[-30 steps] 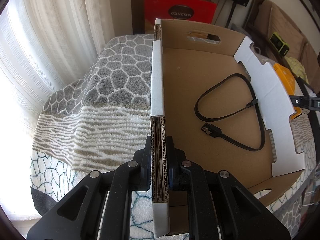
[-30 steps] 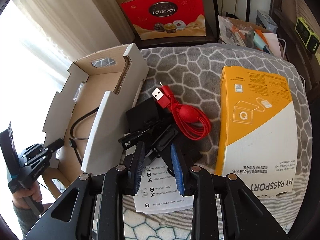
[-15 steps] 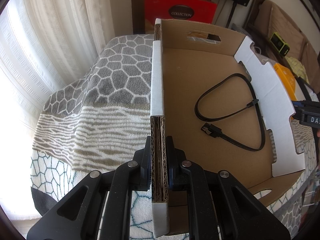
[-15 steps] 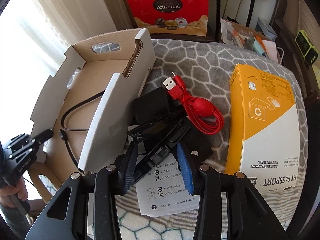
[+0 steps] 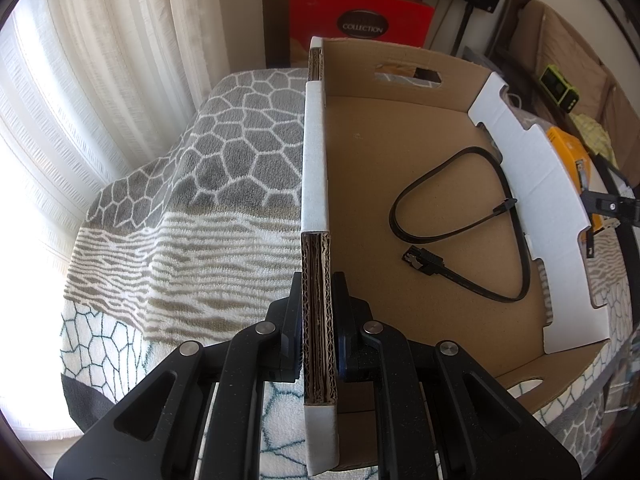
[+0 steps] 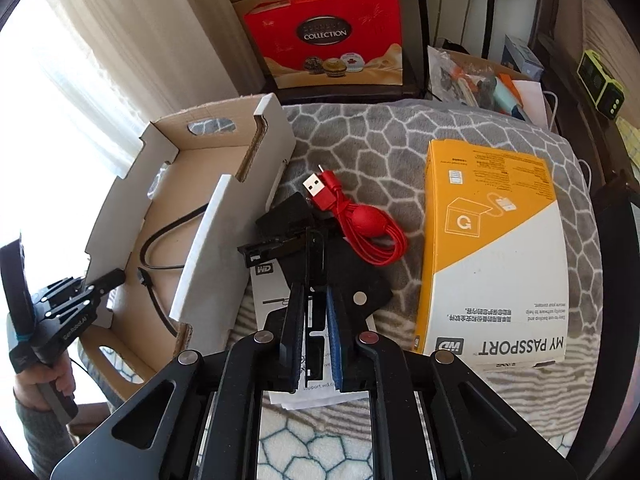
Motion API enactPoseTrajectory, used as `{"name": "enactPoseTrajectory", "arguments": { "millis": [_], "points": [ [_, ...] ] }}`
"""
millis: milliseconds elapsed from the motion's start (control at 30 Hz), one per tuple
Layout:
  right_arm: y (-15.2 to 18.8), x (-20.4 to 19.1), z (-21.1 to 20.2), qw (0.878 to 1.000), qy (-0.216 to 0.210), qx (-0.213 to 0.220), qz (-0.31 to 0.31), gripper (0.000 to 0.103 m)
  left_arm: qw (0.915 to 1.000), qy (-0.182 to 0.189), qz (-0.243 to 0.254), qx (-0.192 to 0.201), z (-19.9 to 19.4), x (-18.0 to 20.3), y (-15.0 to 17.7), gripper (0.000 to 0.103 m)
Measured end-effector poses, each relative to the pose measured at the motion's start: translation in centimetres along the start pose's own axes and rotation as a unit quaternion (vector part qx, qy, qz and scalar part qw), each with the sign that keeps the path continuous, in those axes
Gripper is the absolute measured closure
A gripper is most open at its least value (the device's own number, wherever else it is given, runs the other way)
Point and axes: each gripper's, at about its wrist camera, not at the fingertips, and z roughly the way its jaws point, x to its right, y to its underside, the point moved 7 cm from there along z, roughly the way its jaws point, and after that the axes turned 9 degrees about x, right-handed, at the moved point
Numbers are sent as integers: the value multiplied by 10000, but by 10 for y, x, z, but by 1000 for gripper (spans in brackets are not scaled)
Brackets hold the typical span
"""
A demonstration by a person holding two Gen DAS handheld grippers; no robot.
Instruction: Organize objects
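Blanket-covered bed [image 6: 460,152]: black looped cable [image 5: 460,216] already in brown cardboard tray [image 5: 360,168], left gripper [image 5: 316,312] clamping its wall, right gripper [image 6: 308,312] pinching black plastic frame [image 6: 312,256]; red USB cable [image 6: 360,220], yellow-white box [image 6: 492,248], leaflet [image 6: 272,292] remain outside.

"MY PASSPORT" on yellow box [image 6: 496,264], "COLLECTION" on red bag [image 6: 326,44]
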Motion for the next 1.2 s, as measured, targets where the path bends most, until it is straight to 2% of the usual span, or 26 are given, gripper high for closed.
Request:
{"name": "enactPoseTrajectory", "arguments": {
  "millis": [133,300,533,867,1000,1200],
  "points": [
    [-12,-13,-22,9995,-209,227,-2,94,10000,-4,3,1,0,0,0,92],
    [-27,-49,-39,9970,-648,392,-170,94,10000,-15,0,1,0,0,0,92],
    [-30,-100,-13,9953,-851,162,-440,94,10000,-22,-8,3,0,2,0,92],
    [-7,-128,38,9938,-699,-230,-829,93,10000,-15,-13,10,0,2,0,92],
    [3,-132,52,9921,-489,-329,-1107,93,10000,-11,-18,12,0,2,0,92],
    [-18,-127,52,9960,-508,-214,-702,93,10000,-21,-6,18,0,3,1,92]
  ]
}}
